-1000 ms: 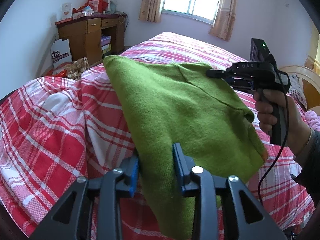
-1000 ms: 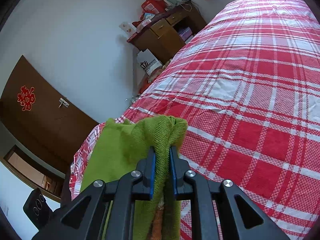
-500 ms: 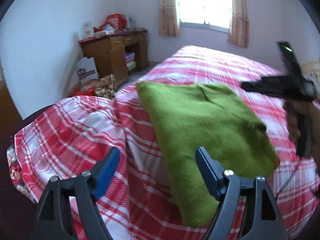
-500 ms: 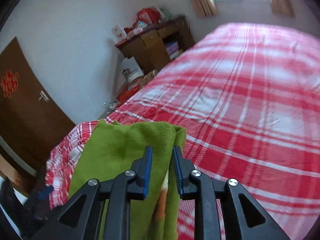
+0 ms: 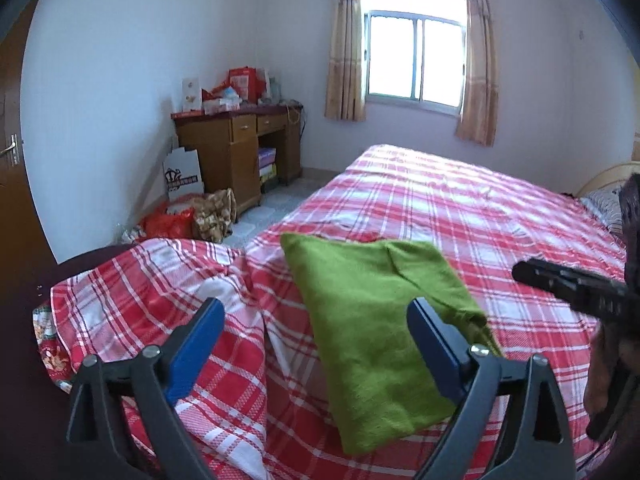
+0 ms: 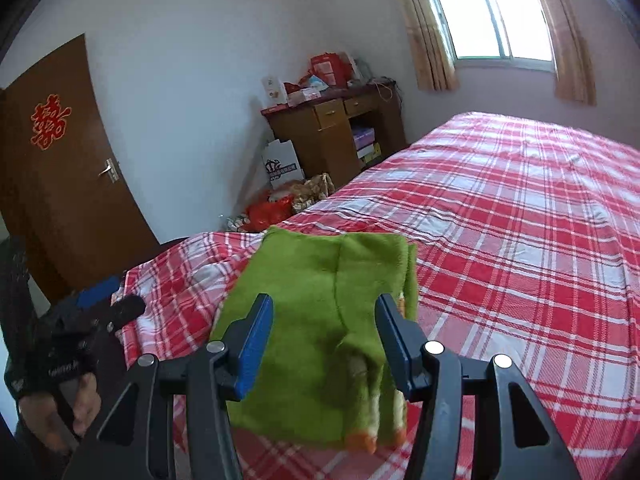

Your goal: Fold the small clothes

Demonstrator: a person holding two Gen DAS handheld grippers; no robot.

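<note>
Seeing both grippers' jaws just opening: left gripper (image 5: 316,344) and right gripper (image 6: 326,340) fingers spreading, green garment (image 5: 372,328) lying free on bed (image 5: 500,216).

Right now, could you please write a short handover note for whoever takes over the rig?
Left gripper: open, holding nothing; its fingers have just been opening.
Right gripper: open, holding nothing; its fingers have also just been opening.
Green garment: lies folded on the red plaid bedspread, near the bed's corner, free of both grippers.
Done: the fold looks complete.
Left: probably only checking or tidying; no other clothes in view.
</note>
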